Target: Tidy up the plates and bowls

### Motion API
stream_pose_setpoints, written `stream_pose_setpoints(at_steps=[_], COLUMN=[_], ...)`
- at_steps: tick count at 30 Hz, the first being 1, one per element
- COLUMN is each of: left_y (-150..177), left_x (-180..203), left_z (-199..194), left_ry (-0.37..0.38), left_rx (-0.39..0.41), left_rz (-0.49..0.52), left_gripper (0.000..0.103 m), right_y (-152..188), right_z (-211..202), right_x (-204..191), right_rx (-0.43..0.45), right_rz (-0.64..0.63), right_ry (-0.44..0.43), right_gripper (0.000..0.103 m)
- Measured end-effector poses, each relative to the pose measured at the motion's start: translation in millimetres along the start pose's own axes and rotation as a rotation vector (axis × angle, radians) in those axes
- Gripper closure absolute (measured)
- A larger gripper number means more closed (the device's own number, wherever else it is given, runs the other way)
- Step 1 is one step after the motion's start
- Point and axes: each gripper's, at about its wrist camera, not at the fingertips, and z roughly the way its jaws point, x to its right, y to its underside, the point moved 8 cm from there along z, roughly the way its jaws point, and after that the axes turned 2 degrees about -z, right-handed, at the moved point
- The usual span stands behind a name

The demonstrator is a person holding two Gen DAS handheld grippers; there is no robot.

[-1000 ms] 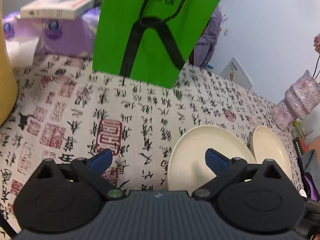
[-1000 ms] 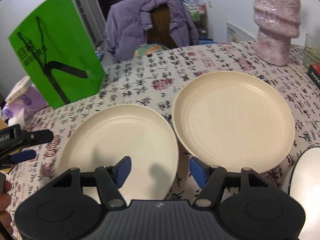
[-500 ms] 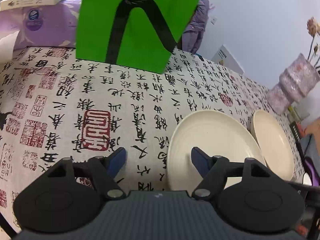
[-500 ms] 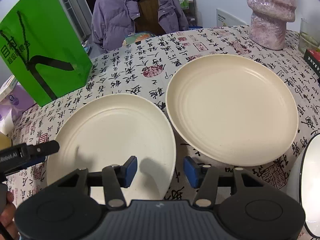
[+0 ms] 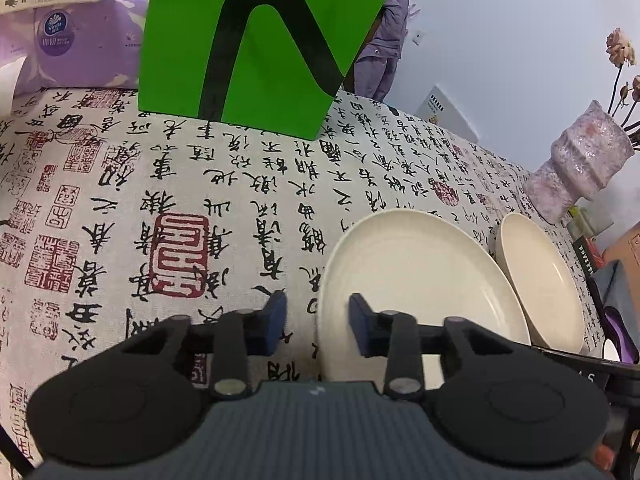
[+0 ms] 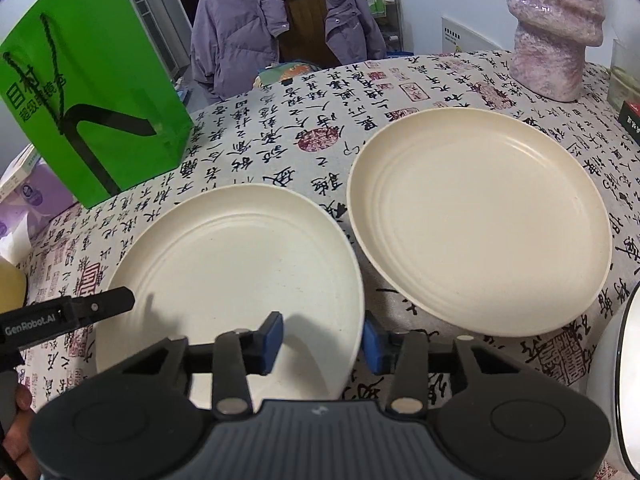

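Two cream plates lie side by side on the calligraphy tablecloth: the near plate (image 5: 420, 280) (image 6: 240, 272) and the far plate (image 5: 540, 280) (image 6: 480, 220). My left gripper (image 5: 318, 322) straddles the near plate's left rim. Its jaws are closing with a gap still on both sides of the rim. My right gripper (image 6: 322, 340) straddles the same plate's right rim, also closing, and the rim sits close to the right pad. One finger of the left gripper (image 6: 100, 308) shows at the plate's left edge in the right wrist view.
A green paper bag (image 5: 248, 40) (image 6: 92, 120) stands behind the plates. A pink vase (image 5: 580, 168) (image 6: 556, 28) is at the far right. A white black-rimmed dish (image 6: 628, 380) lies at the right edge, purple tissue packs (image 5: 72, 40) at the far left, and a chair with a purple jacket (image 6: 288, 20) beyond the table.
Both grippers' jaws have narrowed a lot around the near plate's rims. The left wrist view has tilted, and the bag and plates have shifted slightly in the frame.
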Motion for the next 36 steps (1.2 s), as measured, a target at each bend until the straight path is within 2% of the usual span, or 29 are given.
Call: stream_pose_setpoints(at_steps=[4, 7, 19, 26, 36], left_y=[0.1, -0.7, -1.1, -2.8, -9.6], left_x=[-1.2, -3.2, -3.7, -3.7, -5.8], left_z=[0.2, 0.3, 0.3, -0.9, -11.8], left_ry=[0.001, 0.002, -0.009, -0.039, -0.056], left_rx=[-0.002, 0.000, 0.012, 0.028, 0.081], left_rz=[-0.011, -0.029, -0.043, -0.044, -0.056], left_gripper=[0.080, 0.082, 0.083, 0.083, 0.083], right_y=[0.5, 1.9, 2.2, 1.5, -4.0], right_z=[-0.2, -0.2, 0.3, -1.6, -13.1], right_x=[-0.1, -1.6, -3.2, -4.6, -16.0], right_rx=[0.001, 0.002, 0.012, 0.059, 0.126], right_rz=[0.003, 0.001, -0.013, -0.020, -0.081], right_ry=[-0.008, -0.020, -0.017, -0.025, -0.033], right_gripper=[0.081, 0.088, 0.086, 0.091, 0.091])
